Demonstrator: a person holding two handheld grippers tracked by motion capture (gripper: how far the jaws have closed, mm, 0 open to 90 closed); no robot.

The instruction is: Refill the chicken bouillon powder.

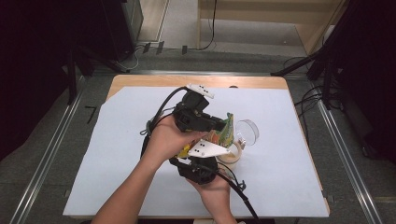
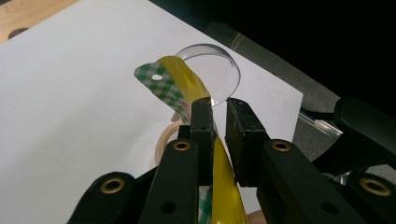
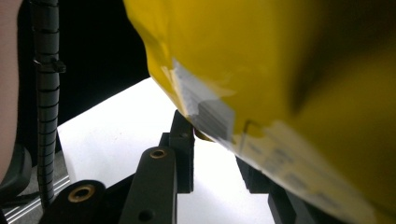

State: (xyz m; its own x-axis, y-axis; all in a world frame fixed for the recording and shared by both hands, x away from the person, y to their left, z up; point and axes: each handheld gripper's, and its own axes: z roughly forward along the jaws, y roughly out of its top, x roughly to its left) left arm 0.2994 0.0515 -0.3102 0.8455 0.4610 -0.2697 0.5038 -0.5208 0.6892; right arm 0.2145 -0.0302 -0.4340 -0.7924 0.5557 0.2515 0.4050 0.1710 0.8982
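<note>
Currently both grippers held the yellow snack pouch [image 1: 223, 132] above the cup [image 1: 232, 157], near the surface's middle. Left gripper [image 2: 218, 122] fingers clenched its top edge; right gripper [image 3: 219, 154] fingers clasped the lower end. Risk: uneven pull could tear it abruptly, scattering contents beyond the cup.

Yellow snack packet [image 2: 187, 84], flexible foil, with a green-and-white checked top edge and a small punched hang hole. Held up off the white sheet, standing roughly upright and bent over at the top. Its back [image 3: 280, 70] is plain yellow with a pale printed label patch.
</note>
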